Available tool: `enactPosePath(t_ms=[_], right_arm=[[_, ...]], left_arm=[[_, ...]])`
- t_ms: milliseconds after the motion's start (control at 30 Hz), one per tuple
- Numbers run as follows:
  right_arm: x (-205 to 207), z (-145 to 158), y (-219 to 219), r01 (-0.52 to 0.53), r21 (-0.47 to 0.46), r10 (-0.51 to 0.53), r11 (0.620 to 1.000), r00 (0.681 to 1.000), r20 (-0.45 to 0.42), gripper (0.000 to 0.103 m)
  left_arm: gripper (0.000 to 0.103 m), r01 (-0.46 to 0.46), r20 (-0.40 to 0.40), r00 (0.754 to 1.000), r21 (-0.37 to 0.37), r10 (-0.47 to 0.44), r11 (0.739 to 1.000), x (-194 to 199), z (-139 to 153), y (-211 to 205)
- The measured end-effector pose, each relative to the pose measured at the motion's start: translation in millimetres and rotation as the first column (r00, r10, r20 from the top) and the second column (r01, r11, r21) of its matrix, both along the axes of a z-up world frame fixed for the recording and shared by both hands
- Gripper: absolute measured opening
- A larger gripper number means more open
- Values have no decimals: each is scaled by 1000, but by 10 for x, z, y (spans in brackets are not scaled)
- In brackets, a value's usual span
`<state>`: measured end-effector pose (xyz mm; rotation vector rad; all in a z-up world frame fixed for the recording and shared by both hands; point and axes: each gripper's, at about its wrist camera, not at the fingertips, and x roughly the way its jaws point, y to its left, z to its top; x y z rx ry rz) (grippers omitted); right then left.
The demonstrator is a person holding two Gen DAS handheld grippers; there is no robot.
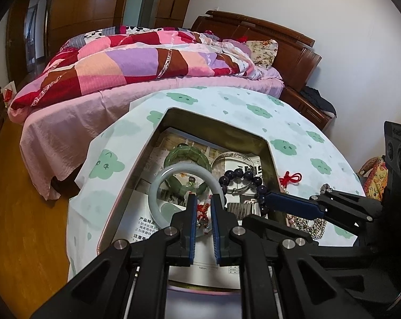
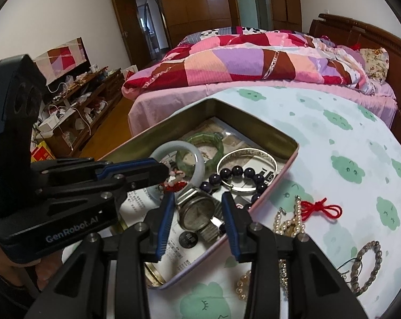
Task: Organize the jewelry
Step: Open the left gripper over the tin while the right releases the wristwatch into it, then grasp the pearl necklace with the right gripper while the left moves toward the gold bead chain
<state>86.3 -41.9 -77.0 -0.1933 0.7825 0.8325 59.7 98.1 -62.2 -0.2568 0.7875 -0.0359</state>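
Note:
An open metal tin (image 1: 266,143) (image 2: 280,135) sits on a cloud-print cloth. It holds a pale jade bangle (image 1: 157,183) (image 2: 197,159), a green bangle (image 1: 185,154) (image 2: 216,146), a silver bangle (image 2: 253,154), a dark bead bracelet (image 1: 243,174) (image 2: 237,171) and a wristwatch (image 2: 197,212). My left gripper (image 1: 203,204) (image 2: 164,171) is over the tin, its jaws narrowly apart around a red-and-pink charm (image 1: 203,210) (image 2: 175,183). My right gripper (image 2: 197,212) (image 1: 273,195) is open above the wristwatch.
On the cloth right of the tin lie a pearl necklace (image 2: 290,220), a red knotted cord (image 2: 322,208) (image 1: 290,178) and a grey bead bracelet (image 2: 367,265). A bed with a patchwork quilt (image 1: 136,61) stands behind. A cluttered wooden cabinet (image 2: 75,106) is at left.

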Motion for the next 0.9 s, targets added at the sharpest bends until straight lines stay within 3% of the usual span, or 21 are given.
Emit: enactPosePath(t_ms=[100, 167, 267, 533, 700, 900], right_arm=[[-5, 24, -57, 10, 9, -10, 1000, 1000, 4, 44], [-4, 74, -152, 29, 31, -29, 999, 1000, 6, 53], [-12, 173, -332, 61, 58, -62, 996, 998, 20, 58], [72, 137, -822, 203, 20, -204, 979, 978, 33, 58], [22, -9, -785, 182, -21, -181, 983, 983, 12, 58], [3, -102, -658, 140, -68, -139, 988, 990, 20, 50]], left_arm=[[40, -28, 8, 1000, 12, 28, 1000, -15, 37, 25], [70, -51, 25, 998, 11, 51, 999, -46, 77, 46], [72, -42, 53, 998, -15, 43, 999, -79, 120, 63], [72, -149, 67, 987, 83, 143, 985, -101, 122, 61], [72, -170, 65, 984, 74, 165, 983, -116, 122, 80], [72, -170, 71, 984, 65, 166, 983, -130, 144, 43]])
